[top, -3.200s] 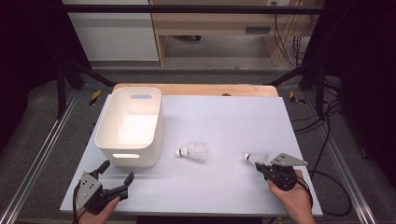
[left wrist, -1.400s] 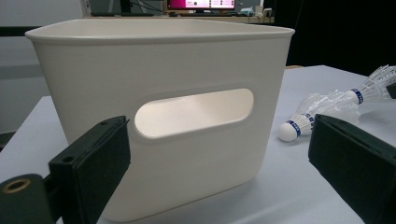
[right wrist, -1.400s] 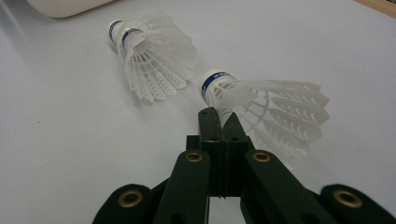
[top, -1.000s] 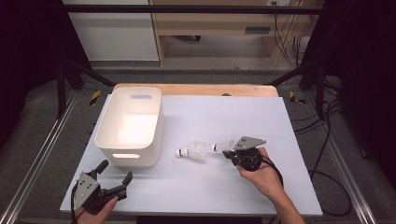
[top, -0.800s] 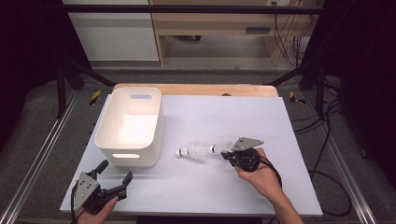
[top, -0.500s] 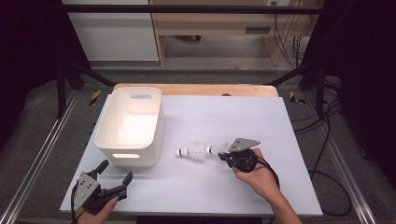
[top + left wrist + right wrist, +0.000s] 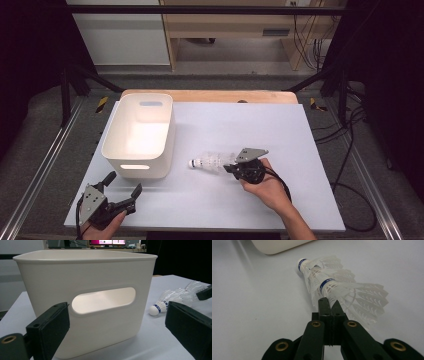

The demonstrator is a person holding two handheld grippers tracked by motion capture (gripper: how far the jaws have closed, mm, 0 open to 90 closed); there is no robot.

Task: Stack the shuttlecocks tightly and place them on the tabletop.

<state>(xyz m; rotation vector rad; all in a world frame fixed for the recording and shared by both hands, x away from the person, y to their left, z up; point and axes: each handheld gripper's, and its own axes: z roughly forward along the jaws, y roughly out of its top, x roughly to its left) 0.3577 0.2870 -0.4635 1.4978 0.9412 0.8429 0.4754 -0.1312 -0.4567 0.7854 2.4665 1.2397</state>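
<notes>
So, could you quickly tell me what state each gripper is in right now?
Left gripper: open, holding nothing.
Right gripper: shut on a shuttlecock, its nose nested in a second shuttlecock.

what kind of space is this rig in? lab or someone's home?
Most likely a lab or data-collection workspace, not a home. The white table sits inside a metal rail frame, loose cables trail over grey carpet beside it, and a lit monitor stands on a bench behind the white bin.
</notes>
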